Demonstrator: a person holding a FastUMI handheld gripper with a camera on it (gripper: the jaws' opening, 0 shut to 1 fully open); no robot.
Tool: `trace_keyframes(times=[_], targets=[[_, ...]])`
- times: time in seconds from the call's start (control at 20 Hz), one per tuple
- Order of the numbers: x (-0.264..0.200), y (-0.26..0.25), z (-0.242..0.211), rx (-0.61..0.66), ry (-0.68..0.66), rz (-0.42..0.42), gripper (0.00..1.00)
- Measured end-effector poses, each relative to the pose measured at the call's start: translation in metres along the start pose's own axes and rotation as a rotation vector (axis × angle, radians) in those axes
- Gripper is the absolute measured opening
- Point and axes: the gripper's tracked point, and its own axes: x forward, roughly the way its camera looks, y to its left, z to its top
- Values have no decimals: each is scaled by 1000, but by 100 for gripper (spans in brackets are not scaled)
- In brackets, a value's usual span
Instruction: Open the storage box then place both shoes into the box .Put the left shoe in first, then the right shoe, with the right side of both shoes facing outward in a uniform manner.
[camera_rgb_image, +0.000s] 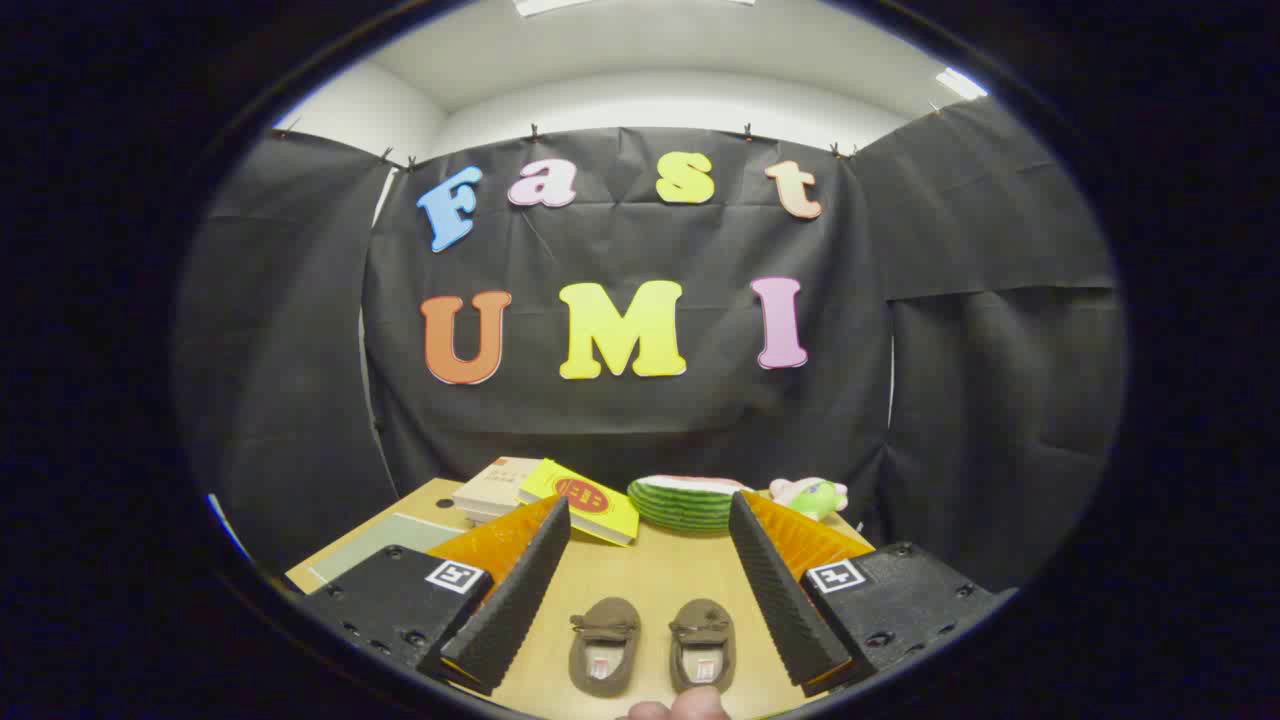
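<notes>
Two small brown loafer-style shoes stand side by side on the wooden table, toes pointing away from me: the left shoe (603, 644) and the right shoe (703, 644). Both lie low between my fingers, near their bases. My gripper (649, 512) is open, its fingers spread wide above the table with nothing between the tips. A fingertip of a person's hand (680, 706) shows just below the shoes.
Beyond the fingertips, at the table's far edge, lie a pale book (497, 487), a yellow book (583, 500), a watermelon-slice toy (685, 501) and a pink-and-green plush toy (812, 495). The wooden table (640, 575) runs between them and the shoes.
</notes>
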Motion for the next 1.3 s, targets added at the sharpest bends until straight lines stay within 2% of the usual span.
trace_keyframes(times=[0.75,1.0,1.3], targets=[[8,3,9,2,5,58,100],[11,12,4,15,24,106,100],[21,44,-13,55,90,216,100]])
